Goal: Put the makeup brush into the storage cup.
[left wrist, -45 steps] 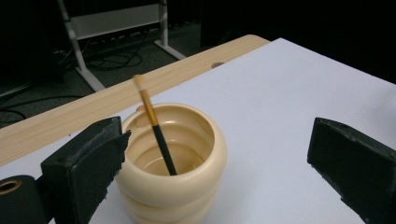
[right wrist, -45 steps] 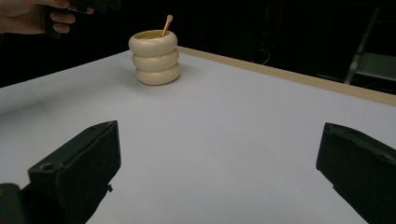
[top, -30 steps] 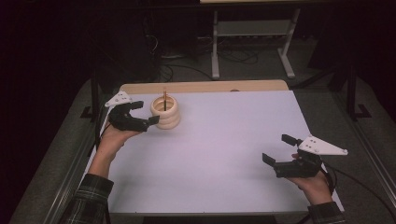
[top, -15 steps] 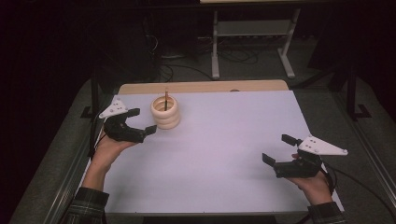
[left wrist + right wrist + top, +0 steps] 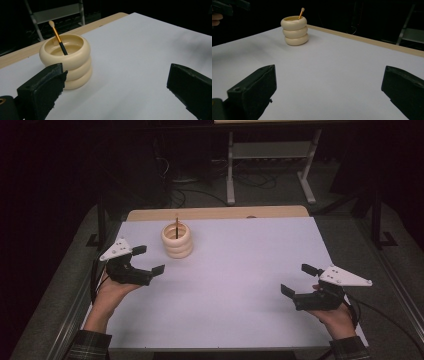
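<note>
Both pairs of jaws stand spread wide with nothing between them. In the high view the left gripper (image 5: 148, 260) is held above the near-left part of the white table (image 5: 240, 285), just beside and nearer the person than the cream ribbed holder (image 5: 177, 240), not touching it. The holder, shaped like three stacked rings, stands upright near the far-left edge of the white top, and a thin brush (image 5: 176, 227) stands in it. The right gripper (image 5: 298, 280) is held low at the near-right part of the table, well apart from the holder.

In the left gripper view the two black jaws rise at the bottom corners, wide apart. The cream holder (image 5: 65, 61) stands just beyond the left jaw, and the brush (image 5: 58, 37), with a black lower handle, a gold band and a pale tip, leans against its inner wall.

In the right gripper view the jaws are likewise wide apart over bare white surface. The holder (image 5: 294, 30) stands far off at upper left, with the brush's gold end (image 5: 301, 13) sticking out of it. The left gripper (image 5: 232, 5) shows dark at the top-left corner.
</note>
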`<state>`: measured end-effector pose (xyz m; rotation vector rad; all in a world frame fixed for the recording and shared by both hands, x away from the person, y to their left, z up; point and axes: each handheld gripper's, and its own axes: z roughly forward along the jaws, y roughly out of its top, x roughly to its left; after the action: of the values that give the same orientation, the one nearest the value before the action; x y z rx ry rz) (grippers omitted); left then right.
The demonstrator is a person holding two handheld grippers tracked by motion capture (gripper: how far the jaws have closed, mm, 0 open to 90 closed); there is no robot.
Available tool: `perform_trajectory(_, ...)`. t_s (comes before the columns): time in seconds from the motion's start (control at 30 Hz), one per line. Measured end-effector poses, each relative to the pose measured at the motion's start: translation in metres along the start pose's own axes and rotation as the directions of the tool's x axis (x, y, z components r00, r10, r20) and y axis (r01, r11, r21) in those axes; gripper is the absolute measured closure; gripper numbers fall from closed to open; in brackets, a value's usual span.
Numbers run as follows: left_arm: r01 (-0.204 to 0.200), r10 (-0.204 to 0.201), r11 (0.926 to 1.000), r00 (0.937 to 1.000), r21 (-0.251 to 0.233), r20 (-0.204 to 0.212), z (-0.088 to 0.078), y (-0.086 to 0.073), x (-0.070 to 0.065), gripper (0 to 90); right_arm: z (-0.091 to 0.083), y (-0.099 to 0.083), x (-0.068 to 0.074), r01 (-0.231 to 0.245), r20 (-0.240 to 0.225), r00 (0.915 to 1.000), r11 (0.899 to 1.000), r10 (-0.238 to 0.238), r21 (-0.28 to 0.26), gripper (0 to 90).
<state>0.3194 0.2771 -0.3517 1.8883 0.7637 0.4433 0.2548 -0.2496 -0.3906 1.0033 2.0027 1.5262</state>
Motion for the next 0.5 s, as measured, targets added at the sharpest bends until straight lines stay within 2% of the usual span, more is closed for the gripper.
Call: perform_trajectory(0.5, 0.009, -0.009, 1.0, 0.9996, -0.002, 0.025, -0.013, -0.02, -0.017, 1.4, 0.0, 0.0, 0.001, 0.003, 0.001, 1.0, 1.0, -0.003, 0.004, 0.0)
